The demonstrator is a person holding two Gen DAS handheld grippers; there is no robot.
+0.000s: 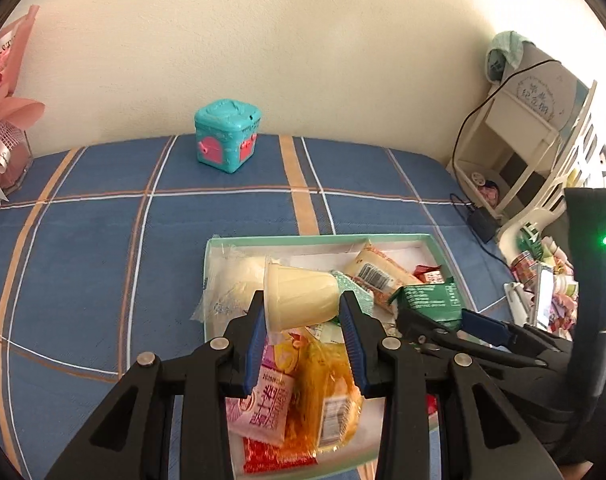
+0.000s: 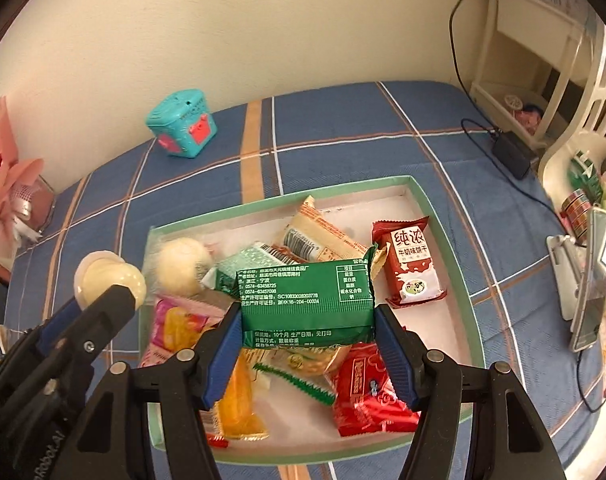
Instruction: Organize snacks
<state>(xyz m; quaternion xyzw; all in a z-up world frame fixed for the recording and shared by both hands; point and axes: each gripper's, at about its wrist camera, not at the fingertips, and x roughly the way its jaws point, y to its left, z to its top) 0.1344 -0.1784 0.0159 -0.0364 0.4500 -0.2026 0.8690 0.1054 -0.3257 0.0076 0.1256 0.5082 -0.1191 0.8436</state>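
One blue plaid bed (image 2: 383, 152) carries one shallow green-rimmed box (image 2: 455, 240) of wrapped snacks, with one teal toy cube (image 2: 181, 124) well beyond the box near the wall. Above the box, the right tool (image 2: 307, 344) points steeply down, clenched on one green packet (image 2: 307, 300). At the box's left edge, the left tool (image 1: 301, 316) tilts down, gripping one pale jelly cup (image 1: 299, 296) on its side.
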